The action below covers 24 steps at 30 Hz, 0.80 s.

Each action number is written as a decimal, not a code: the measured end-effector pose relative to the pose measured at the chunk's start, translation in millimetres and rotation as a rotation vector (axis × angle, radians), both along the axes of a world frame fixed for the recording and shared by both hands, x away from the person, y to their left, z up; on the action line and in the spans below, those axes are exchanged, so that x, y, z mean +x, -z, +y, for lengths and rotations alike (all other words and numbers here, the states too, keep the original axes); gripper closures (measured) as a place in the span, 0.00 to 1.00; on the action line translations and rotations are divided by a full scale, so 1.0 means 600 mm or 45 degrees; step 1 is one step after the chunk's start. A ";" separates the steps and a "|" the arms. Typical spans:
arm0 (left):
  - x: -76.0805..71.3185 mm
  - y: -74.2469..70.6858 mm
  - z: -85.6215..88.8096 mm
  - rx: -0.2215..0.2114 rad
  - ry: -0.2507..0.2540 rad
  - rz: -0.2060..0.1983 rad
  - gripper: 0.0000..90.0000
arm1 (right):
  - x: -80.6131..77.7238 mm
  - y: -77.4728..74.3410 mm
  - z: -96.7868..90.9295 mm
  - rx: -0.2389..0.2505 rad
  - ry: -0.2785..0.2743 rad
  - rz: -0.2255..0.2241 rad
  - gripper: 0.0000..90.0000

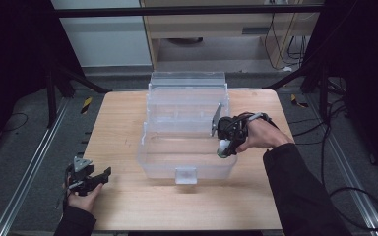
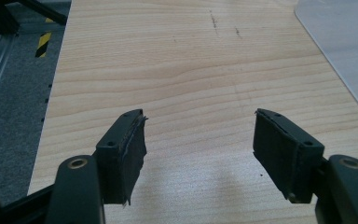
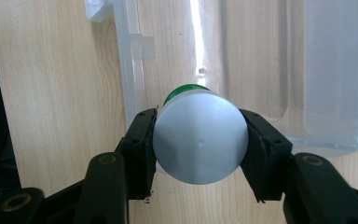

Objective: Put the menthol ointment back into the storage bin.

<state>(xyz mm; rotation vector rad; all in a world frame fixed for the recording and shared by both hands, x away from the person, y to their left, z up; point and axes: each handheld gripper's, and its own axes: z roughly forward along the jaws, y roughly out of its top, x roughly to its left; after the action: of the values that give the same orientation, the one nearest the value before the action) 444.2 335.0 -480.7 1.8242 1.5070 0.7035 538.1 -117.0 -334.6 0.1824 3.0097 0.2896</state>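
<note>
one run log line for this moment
right gripper: shut on white bottle over clear bin | left gripper: open, over table

bottle (image 3: 200, 137) label hidden, green cap (image 3: 185, 91) mostly hidden

Pale wood, clear plastic, matt black jaws

The table (image 1: 128, 206) is light wood with fine grain and a smooth, faintly satin finish. The storage box (image 1: 187, 169) is clear, glossy plastic that catches bright streaks of light. The bottle (image 3: 200, 137) looks like smooth, matt white plastic with a green plastic cap. The right gripper (image 3: 200, 149) and left gripper (image 2: 198, 151) are matt black, probably plastic, and their pads (image 2: 133, 161) look like soft rubbery foam, frayed at the edges. The floor (image 2: 9, 116) beside the table is rough grey carpet.
</note>
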 end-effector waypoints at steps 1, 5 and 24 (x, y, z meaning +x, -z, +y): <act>0.000 0.000 0.000 0.001 0.000 -0.001 0.37 | 0.001 0.003 0.001 0.002 0.001 0.004 0.56; 0.001 0.000 0.000 0.002 0.000 0.000 0.37 | 0.006 0.019 -0.003 -0.013 0.002 0.017 0.56; 0.001 0.000 0.000 0.007 0.000 0.000 0.37 | 0.012 0.057 -0.013 -0.032 0.000 0.057 0.56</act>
<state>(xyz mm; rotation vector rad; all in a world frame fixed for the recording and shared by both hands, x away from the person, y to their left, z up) 444.6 335.2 -480.9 1.8286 1.5063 0.7079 545.4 -124.9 -368.6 0.1886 3.0563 0.2503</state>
